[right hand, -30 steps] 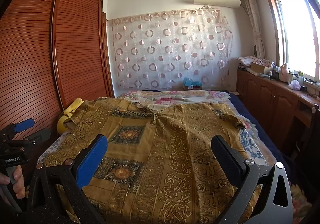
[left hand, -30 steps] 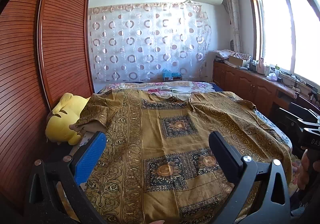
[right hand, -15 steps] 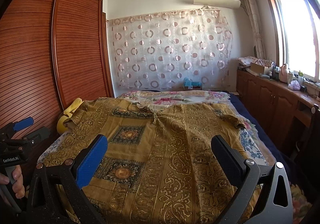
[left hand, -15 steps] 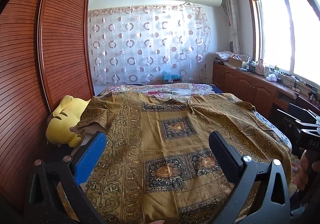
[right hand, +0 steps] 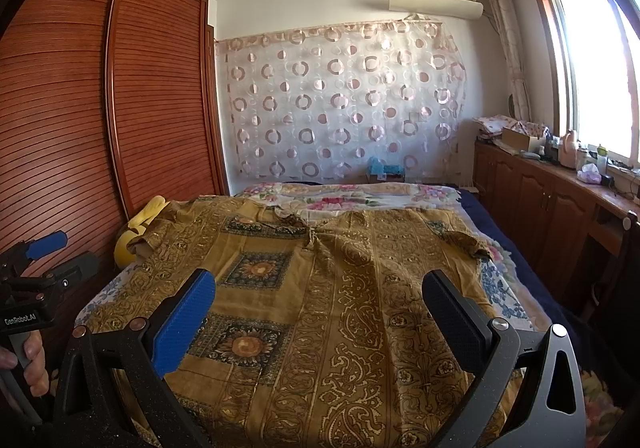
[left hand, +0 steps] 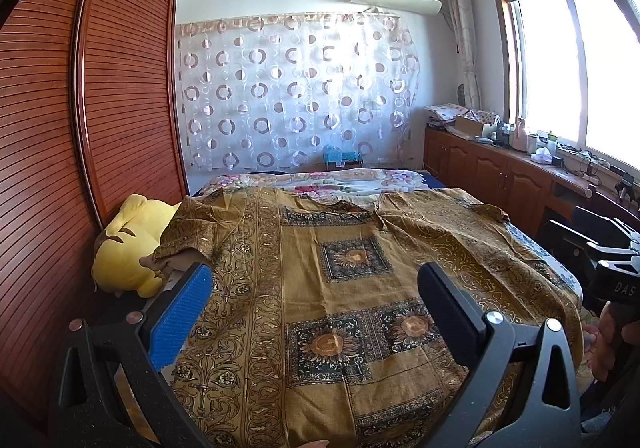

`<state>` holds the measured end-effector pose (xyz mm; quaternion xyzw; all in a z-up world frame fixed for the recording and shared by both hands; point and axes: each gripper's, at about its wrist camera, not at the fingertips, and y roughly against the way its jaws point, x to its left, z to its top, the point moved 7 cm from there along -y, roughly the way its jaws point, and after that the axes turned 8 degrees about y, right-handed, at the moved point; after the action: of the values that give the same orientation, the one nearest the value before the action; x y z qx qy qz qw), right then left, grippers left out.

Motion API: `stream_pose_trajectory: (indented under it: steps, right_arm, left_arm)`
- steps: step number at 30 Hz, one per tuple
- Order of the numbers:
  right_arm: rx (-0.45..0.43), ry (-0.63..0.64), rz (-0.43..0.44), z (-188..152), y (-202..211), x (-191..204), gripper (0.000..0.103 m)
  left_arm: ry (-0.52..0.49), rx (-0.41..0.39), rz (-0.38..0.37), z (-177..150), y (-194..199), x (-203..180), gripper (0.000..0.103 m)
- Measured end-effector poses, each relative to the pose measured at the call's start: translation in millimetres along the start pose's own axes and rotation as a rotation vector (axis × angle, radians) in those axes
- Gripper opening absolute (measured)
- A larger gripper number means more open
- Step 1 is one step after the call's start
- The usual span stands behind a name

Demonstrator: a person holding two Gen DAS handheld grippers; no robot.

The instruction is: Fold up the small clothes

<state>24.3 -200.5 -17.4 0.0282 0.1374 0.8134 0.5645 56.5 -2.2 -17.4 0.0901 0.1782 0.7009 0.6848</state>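
The bed (left hand: 532, 248) carries the gold patterned garment (left hand: 340, 288), spread flat across it, with a yellow plush toy (left hand: 128, 244) at its left edge. The left hand-held gripper (left hand: 316, 312) and right hand-held gripper (right hand: 320, 316) hover above the garment's near end, jaws apart and holding nothing.

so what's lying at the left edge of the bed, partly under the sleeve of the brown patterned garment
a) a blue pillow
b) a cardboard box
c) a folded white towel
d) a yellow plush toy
d: a yellow plush toy lies at the bed's left edge beside the wooden wardrobe, with the left sleeve of the brown patterned garment draped over part of it.
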Motion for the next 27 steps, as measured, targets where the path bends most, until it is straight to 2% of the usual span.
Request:
stream_pose_trajectory:
  steps: [27]
  right_arm:
    - [-0.005,-0.003,0.005,-0.3,-3.5,2.7,0.103]
  left_arm:
    - [-0.004,-0.004,0.002,0.2,1.1,-0.7,0.103]
